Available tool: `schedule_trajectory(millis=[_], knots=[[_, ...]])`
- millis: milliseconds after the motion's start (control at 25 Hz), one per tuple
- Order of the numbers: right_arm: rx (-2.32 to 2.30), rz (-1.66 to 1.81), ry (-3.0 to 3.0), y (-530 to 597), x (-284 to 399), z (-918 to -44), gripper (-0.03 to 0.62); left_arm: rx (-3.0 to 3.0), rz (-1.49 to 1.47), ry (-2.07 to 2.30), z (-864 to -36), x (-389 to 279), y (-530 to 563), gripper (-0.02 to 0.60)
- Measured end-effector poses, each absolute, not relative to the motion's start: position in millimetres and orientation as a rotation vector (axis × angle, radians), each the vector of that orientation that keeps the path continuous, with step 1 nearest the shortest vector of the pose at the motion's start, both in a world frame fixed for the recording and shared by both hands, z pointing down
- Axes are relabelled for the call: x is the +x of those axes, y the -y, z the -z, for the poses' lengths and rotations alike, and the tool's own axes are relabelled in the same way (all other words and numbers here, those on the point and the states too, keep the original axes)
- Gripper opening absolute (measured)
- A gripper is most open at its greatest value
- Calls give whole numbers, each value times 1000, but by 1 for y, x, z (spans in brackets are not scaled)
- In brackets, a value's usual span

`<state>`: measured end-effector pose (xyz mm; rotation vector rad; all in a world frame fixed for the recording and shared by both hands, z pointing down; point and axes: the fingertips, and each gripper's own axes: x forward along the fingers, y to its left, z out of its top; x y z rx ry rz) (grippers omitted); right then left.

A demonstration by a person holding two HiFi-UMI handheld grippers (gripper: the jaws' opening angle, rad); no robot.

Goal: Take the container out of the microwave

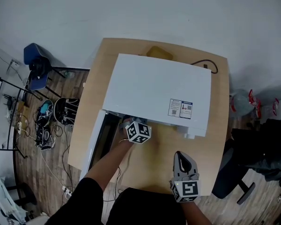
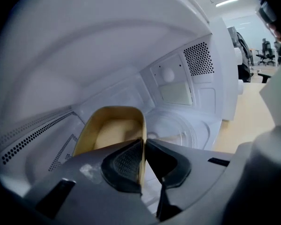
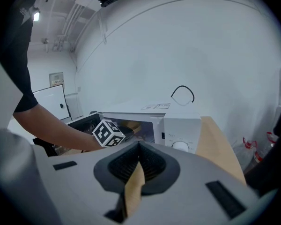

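A pale wooden tabletop [image 1: 214,139] stands against a white wall, with a wooden floor to either side; a blue chair [image 1: 36,64] and a tangle of cables [image 1: 47,123] lie at the left. A white microwave [image 1: 154,88] sits on the tabletop with its door [image 1: 96,142] swung open to the left; a black cord [image 1: 207,65] curls behind it and a printed label [image 1: 180,108] is stuck on its top.

The left tool [image 2: 144,146] reaches into the oven cavity; its pads are pressed onto the right-hand wall of a yellow container [image 2: 113,128], pinching that thin wall between them. The container is inside the microwave, open side up, beside the glass turntable [image 2: 182,130]; its inside looks bare.

The right tool [image 1: 181,157] hangs over the bare tabletop in front of the microwave, well apart from the container; its jaws are pressed together with nothing between them. In the right gripper view the microwave's dial [image 3: 180,146] faces it.
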<state>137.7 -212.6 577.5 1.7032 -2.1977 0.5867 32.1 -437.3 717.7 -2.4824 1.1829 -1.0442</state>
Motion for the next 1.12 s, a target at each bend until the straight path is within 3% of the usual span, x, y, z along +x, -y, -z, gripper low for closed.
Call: schedule_trajectory(millis=[640,1120], knots=[[1704,-554,2238,177,114,-564,57,-2507,1001,-1089,-696,21,378,28],[1854,-493,2198,141,134,-543,57,-2570,942,-1035,-676,8,300,28]])
